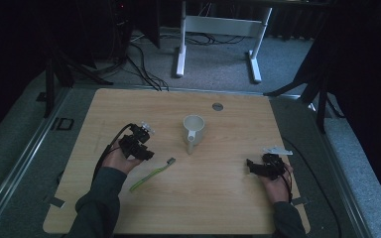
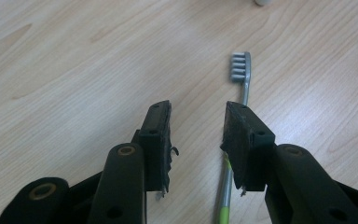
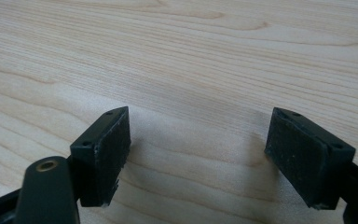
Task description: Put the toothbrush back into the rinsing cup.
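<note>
I have the left gripper low over the pale wooden bench, and the thing I am after is the toothbrush with a lime-green and grey handle and grey bristles. It lies flat on the bench, not lifted. From the left gripper view its long axis runs almost straight away from me, head far, green tail near, and the shaft passes under the right-hand finger rather than through the gap. So the fingers stand released, part-way apart, with bare wood between them; they grasp nothing. I judge the coming move needs a small sideways shift towards the handle before closing. The right gripper rests well apart on the other side, fingers spread wide over bare wood. The white ceramic mug stands upright beyond the brush head.
</note>
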A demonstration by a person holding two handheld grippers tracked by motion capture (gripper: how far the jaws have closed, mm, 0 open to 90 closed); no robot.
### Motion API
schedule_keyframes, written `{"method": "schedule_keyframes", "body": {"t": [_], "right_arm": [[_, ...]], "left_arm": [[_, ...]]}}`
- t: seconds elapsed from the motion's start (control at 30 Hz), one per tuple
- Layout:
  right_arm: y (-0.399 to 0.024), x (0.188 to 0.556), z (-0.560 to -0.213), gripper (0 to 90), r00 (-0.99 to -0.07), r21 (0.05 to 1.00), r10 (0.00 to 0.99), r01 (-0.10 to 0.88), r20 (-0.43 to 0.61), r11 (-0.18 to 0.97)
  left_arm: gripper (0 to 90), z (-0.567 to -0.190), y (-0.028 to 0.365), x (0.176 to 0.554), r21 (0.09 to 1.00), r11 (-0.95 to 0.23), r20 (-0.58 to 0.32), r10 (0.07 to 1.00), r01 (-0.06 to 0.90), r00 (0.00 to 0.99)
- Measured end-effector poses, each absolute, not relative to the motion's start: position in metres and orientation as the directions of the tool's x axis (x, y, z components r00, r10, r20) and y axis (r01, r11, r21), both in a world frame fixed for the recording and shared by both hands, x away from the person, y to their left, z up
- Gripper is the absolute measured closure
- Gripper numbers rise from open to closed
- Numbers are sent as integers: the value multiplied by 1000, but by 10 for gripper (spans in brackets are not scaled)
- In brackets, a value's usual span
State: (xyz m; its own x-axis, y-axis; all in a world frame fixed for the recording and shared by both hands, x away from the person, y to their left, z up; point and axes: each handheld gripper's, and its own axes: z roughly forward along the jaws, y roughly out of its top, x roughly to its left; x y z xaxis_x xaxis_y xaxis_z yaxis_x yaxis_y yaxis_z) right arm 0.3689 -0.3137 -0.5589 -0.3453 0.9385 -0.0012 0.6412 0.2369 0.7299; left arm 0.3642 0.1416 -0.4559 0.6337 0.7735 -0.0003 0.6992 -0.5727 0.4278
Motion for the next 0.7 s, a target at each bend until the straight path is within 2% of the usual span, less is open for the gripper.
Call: {"method": "schedule_keyframes", "body": {"t": [0.7], "right_arm": [[-314, 369, -559, 216, -346, 730, 938, 640, -2, 238]], "left_arm": [[659, -468, 124, 368, 317, -663, -20, 710, 678, 704]]}}
